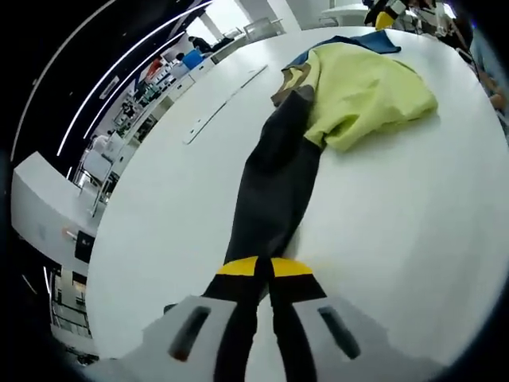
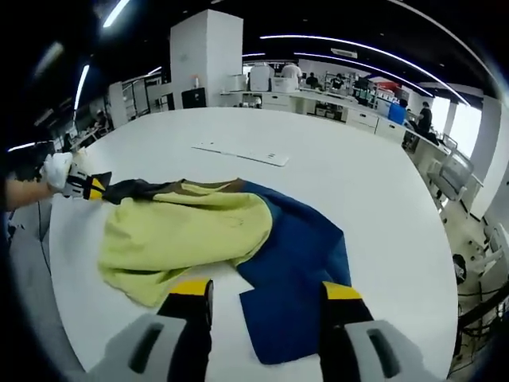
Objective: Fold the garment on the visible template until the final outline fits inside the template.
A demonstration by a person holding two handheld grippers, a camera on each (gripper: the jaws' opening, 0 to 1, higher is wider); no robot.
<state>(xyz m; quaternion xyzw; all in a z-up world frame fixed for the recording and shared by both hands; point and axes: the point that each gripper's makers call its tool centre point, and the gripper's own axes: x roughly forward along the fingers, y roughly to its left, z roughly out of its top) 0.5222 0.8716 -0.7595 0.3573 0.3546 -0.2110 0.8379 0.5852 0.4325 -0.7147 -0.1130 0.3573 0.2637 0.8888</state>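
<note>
Left gripper [image 1: 265,270] clamped on the dark sleeve [image 1: 274,179] of the garment [image 1: 362,91], stretched across the white table [image 1: 183,231]. Right gripper [image 2: 266,298], jaws apart, hovering above the garment's yellow-green and blue panels, beside the white template strip [image 2: 242,153]

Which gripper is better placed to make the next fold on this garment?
Probably the left gripper: it is shut on the dark sleeve, pulled out straight, ready to carry over. The right gripper hovers open above the garment.
</note>
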